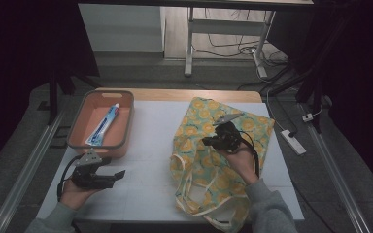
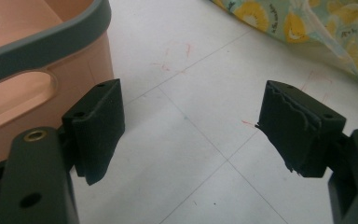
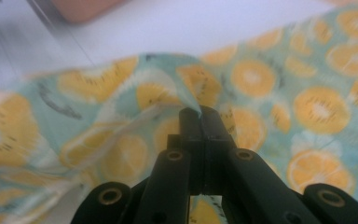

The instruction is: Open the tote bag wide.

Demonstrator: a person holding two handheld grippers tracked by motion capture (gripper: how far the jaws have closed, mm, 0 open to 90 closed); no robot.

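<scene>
My right gripper [image 3: 199,114] pinches a fold of the fruit-print bag [image 1: 209,145] on the bench [image 1: 150,184]. My left gripper [image 2: 191,133] gapes wide beside the tub [image 1: 80,126], which holds a toothpaste tube [image 1: 104,125].

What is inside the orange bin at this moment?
A toothpaste tube lies along the floor of the orange bin, cap toward the far end. Nothing else shows on the bin's visible floor; the near wall hides a strip behind it.
</scene>
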